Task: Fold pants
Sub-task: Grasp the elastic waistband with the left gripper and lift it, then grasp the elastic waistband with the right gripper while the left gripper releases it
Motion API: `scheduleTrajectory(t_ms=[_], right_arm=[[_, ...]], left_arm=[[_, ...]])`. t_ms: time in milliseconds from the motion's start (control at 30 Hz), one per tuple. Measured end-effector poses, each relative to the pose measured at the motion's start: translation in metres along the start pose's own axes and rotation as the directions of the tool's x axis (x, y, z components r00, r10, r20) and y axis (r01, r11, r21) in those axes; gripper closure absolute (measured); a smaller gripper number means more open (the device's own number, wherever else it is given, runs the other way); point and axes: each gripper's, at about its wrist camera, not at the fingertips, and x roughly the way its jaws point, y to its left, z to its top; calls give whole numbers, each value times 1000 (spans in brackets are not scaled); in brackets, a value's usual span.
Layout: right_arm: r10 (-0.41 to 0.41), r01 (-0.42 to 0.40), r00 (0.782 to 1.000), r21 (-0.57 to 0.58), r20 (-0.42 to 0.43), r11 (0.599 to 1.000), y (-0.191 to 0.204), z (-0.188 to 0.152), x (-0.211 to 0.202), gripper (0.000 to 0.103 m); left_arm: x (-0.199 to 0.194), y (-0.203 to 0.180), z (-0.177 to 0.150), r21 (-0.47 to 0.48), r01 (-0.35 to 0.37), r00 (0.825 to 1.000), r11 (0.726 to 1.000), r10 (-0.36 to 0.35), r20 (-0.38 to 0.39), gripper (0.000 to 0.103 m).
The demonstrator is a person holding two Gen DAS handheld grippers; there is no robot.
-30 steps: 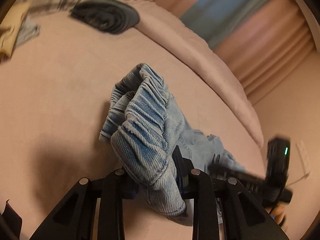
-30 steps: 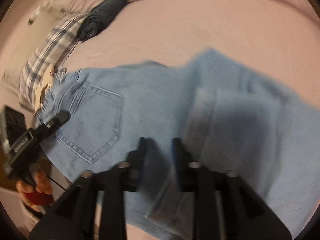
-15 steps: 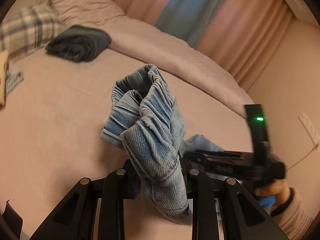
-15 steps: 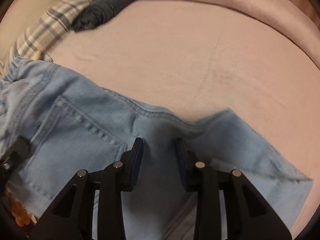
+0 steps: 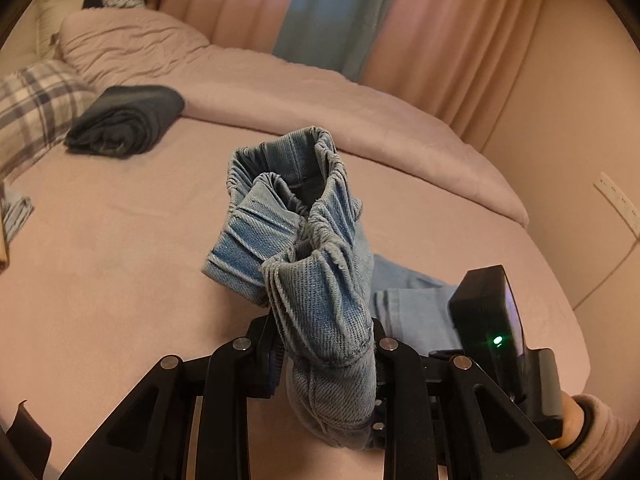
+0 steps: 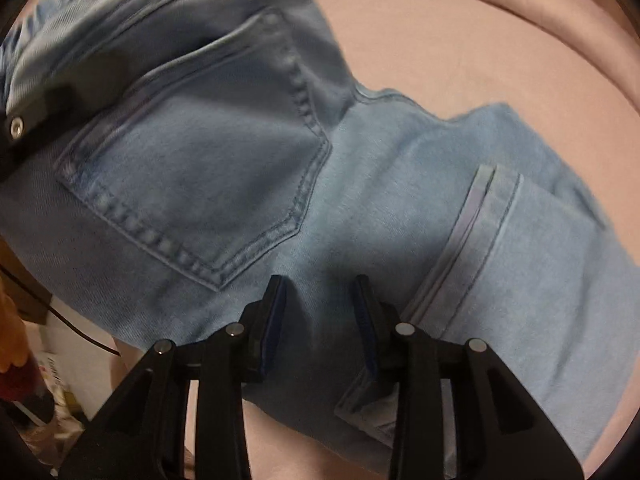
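Light blue jeans (image 6: pixel 360 184) lie on a pink bed (image 5: pixel 100 264), back pocket (image 6: pixel 200 152) up, with a leg hem (image 6: pixel 472 232) folded over the seat area. My left gripper (image 5: pixel 324 344) is shut on the bunched elastic waistband (image 5: pixel 304 240) and holds it lifted above the bed. My right gripper (image 6: pixel 320 304) hovers close over the jeans just below the pocket, its fingers apart with denim lying beneath the gap. The right gripper's body (image 5: pixel 496 328) shows at lower right in the left wrist view. The left gripper's finger (image 6: pixel 36 112) shows at the left edge of the right wrist view.
A folded dark garment (image 5: pixel 124 120) lies at the back left of the bed beside a plaid pillow (image 5: pixel 32 116). A rumpled pink duvet (image 5: pixel 280 92) runs along the far side. Curtains (image 5: pixel 360 20) hang behind. A wall socket (image 5: pixel 616 200) is at right.
My left gripper has raised and tilted up with the waistband. My right gripper has moved in closer over the jeans, and a leg hem now lies folded over the seat.
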Motion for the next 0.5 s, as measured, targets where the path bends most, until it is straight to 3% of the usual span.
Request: scheduleTrajectory(t_ms=[233,367,500], right_arm=[[77,-94,986,116,150,989,-27,-17,-39,67],[138,-165,984,275,114,947,-73,-34,-19,70],[218,-270,959,344,181,899,-101,-46,-33,67]], left_arm=[[3,-28,1,79,24,1000,997,-24,-5,79],[12,-47,-1,120,57,998,991,-54,-31,79],[25,-72,-2,179,87,994,980,-75,-75,79]])
